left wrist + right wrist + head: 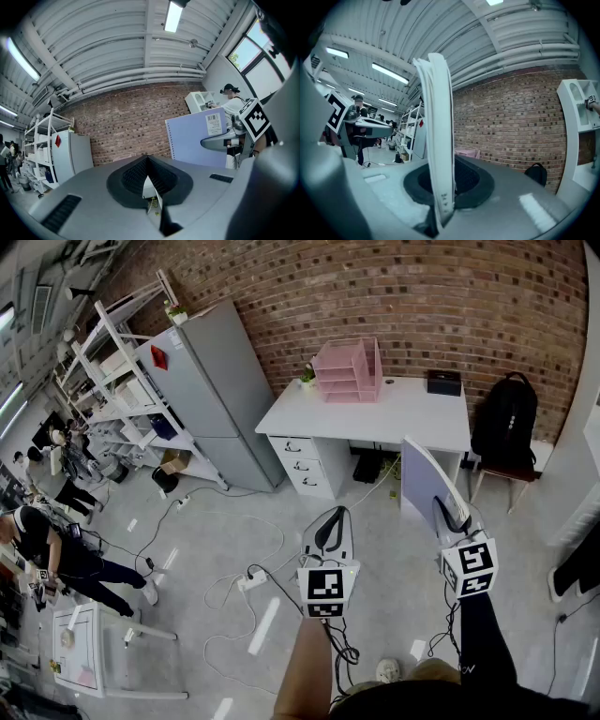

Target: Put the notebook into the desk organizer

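The step in hand is the carry: the notebook (421,480) is off any surface and held in the air, while the pink desk organizer (348,370) stands well apart from it, at the back of the white worktop (405,415) against the brick wall. The right tool (450,508) is clamped on the notebook's lower edge, and the right gripper view shows the notebook rising upright and edge-on between the jaws. The left tool (337,513) has its jaws together with nothing between them and hangs beside the right one, touching nothing. The person stands on the open floor with cables underfoot, some way short of the worktop. The next move likely calls for walking up to the worktop, keeping the grip firm so the notebook does not swing, then lining its edge up with one of the organizer's open slots before sliding it in. Which slot is free cannot be told from here.
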Tool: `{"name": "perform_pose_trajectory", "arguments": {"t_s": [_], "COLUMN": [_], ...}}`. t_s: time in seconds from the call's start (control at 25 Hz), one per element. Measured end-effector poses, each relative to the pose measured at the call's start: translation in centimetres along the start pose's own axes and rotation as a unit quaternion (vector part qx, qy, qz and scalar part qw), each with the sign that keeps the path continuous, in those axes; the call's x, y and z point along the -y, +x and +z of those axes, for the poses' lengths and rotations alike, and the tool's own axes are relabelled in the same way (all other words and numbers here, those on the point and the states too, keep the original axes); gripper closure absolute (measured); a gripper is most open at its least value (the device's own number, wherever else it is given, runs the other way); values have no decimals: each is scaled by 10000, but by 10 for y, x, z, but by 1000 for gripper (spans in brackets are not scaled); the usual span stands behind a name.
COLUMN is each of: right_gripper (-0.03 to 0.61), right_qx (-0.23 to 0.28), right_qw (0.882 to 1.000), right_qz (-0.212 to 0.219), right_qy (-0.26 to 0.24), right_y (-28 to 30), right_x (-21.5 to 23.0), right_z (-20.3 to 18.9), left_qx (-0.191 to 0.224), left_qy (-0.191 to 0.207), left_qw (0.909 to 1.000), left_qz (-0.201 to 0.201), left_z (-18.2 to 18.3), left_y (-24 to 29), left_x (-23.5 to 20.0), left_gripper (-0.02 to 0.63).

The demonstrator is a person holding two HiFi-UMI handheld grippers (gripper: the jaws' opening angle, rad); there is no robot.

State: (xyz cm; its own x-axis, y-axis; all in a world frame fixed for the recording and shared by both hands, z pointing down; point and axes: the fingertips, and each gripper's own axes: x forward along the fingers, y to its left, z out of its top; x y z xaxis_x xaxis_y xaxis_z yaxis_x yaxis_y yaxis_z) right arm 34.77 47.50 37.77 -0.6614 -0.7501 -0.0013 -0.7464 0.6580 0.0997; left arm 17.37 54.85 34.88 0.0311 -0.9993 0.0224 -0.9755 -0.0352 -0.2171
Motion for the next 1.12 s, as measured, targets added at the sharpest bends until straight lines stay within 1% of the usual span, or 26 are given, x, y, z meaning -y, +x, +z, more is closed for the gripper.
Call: {"name": "perform_pose_trajectory", "arguments": {"t_s": [0.16, 0.4, 0.6, 0.72, 0.88, 1.0, 1.12], "right_gripper": [548, 548, 548, 548, 548, 548, 548], "right_qx": [3, 40, 130, 116, 118, 90, 112], "right_qw": [10000, 9999, 9997, 9998, 9998, 9997, 9997], "right_qz": [-28, -32, -61, -37, -71, -74, 14], "right_qy": [22, 132, 175, 136, 165, 195, 209], "right_y": [-6, -10, -10, -10, -1, 18, 43], "right_x": [-2, -3, 2, 3, 16, 32, 49], "right_z": [-2, -1, 5, 2, -4, -10, -11], "left_qx": [21, 110, 237, 261, 237, 213, 237], "left_qy": [-6, -125, -212, -310, -337, -368, -424], "left_qw": [10000, 9999, 9994, 9991, 9991, 9990, 9988], "left_qz": [-30, -19, -106, -114, -121, -110, 47], "left_z": [-2, 1, 11, 10, 6, 2, 5], "left_y": [-6, -14, -10, -7, 9, 33, 61], "left_x": [3, 3, 7, 7, 9, 8, 1], "left_gripper": [606, 606, 606, 606, 606, 606, 606]}}
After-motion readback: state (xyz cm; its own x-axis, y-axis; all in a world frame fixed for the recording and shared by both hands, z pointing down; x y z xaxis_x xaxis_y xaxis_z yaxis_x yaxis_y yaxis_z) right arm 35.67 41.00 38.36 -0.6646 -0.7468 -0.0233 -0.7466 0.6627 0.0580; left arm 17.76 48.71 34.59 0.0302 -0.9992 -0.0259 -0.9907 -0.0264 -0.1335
